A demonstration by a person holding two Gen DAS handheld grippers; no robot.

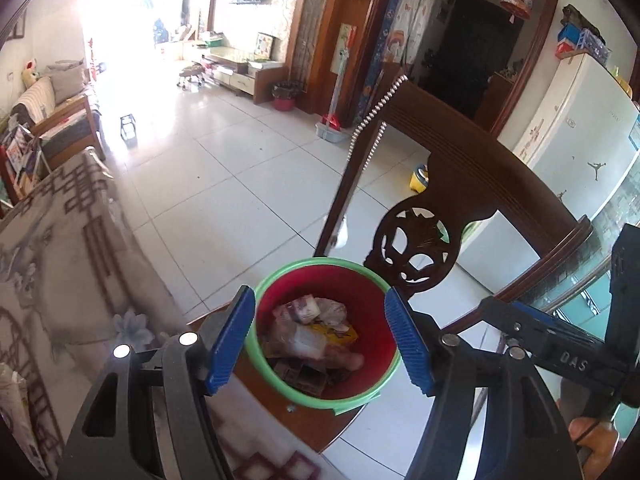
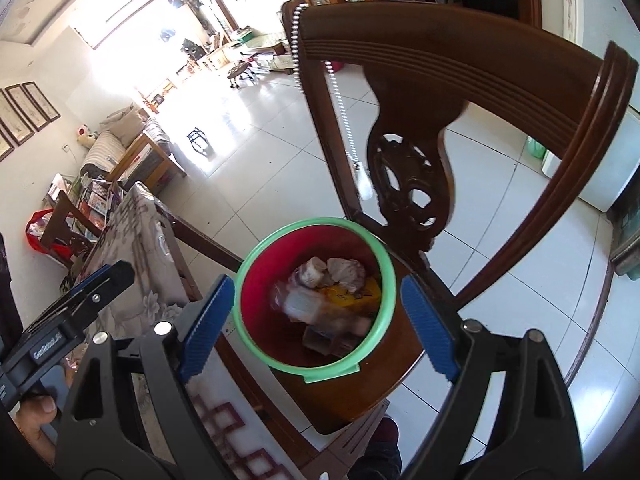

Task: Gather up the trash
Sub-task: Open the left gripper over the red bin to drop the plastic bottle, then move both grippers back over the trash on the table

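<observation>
My left gripper [image 1: 320, 344] and right gripper [image 2: 318, 320] both hang with fingers wide and empty above the red bin [image 1: 326, 332], low in each frame's centre on the chair [image 2: 460, 64] seat. The drop looks done; next I must find more trash. The bin stands upright, mouth up, wrappers [image 2: 332, 292] inside.

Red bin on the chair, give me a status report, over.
Left gripper open, empty. Right gripper open, empty. Red bin on chair seat, wrappers inside. Nothing in the way.
</observation>
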